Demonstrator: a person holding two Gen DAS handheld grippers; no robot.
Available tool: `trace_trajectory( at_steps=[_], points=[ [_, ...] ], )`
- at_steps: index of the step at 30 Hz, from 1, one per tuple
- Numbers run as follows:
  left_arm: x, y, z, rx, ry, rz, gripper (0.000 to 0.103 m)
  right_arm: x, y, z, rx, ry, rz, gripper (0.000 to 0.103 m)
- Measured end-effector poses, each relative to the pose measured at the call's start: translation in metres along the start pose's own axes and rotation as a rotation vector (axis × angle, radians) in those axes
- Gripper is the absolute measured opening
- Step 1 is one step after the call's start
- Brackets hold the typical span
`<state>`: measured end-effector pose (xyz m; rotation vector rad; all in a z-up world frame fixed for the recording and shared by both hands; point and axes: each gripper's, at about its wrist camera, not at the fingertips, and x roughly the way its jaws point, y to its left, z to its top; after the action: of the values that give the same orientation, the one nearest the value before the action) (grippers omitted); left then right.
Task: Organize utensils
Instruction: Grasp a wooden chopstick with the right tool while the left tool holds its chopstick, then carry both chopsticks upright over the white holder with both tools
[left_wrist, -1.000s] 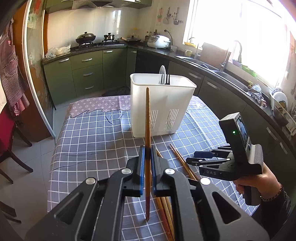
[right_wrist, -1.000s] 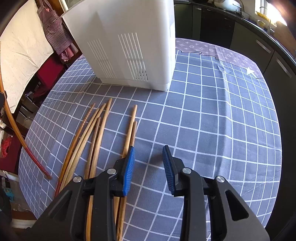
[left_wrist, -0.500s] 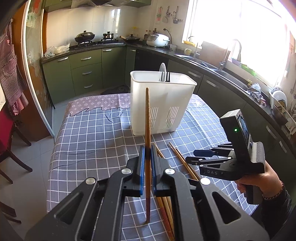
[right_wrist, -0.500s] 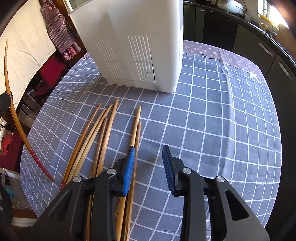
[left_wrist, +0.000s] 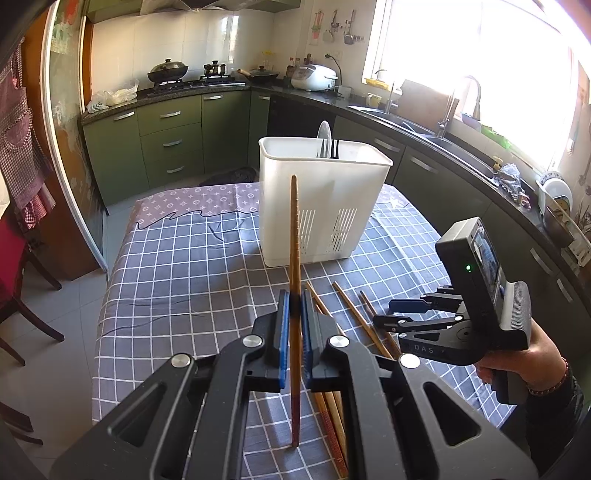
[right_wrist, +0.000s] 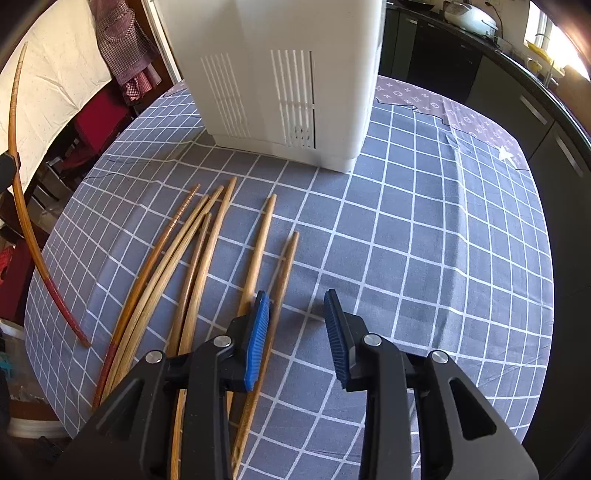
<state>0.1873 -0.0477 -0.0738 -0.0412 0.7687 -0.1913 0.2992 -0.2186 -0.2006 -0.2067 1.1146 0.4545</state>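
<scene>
The left tool (left_wrist: 292, 314) clamps one chopstick (left_wrist: 294, 236) upright, long axis near vertical; the right tool (right_wrist: 297, 321) stands apart, empty.

Chopstick in my left fingers (left_wrist: 283, 325): slim brown wooden stick (left_wrist: 294, 236), smooth, dull reddish end.
Holder: white matt plastic slotted bin (left_wrist: 325, 206).
Surface: grey checked cloth (right_wrist: 424, 240), slightly creased.
My right fingers (right_wrist: 339, 339): ribbed blue pads.

Green cabinets (left_wrist: 162, 144), bright window (left_wrist: 476, 48) – grey tile floor (left_wrist: 55, 373), checked tablecloth (left_wrist: 192, 273).
</scene>
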Motion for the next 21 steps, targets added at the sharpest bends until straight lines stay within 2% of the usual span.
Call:
trace_trajectory(
  at_steps=[7, 9, 13, 17, 21],
  points=[
    [0.0, 0.001, 0.0, 0.0, 0.0, -0.002, 0.006, 0.002, 0.013, -0.001, -0.044, 0.008, -0.024, 0.03],
    [-0.001, 0.002, 0.0, 0.0, -0.001, -0.002, 0.006, 0.003, 0.015, 0.001, -0.048, 0.005, -0.012, 0.012],
    [-0.002, 0.003, 0.001, -0.002, -0.008, 0.002, 0.006, 0.002, 0.016, 0.001, -0.039, 0.003, -0.004, 0.006],
    [-0.006, 0.003, 0.001, -0.001, -0.014, 0.002, 0.006, -0.012, 0.006, -0.002, 0.001, -0.038, 0.025, 0.006],
    [-0.01, 0.002, 0.001, 0.002, -0.025, -0.003, 0.006, -0.052, -0.004, -0.005, 0.042, -0.147, 0.056, 0.006]
  ],
)
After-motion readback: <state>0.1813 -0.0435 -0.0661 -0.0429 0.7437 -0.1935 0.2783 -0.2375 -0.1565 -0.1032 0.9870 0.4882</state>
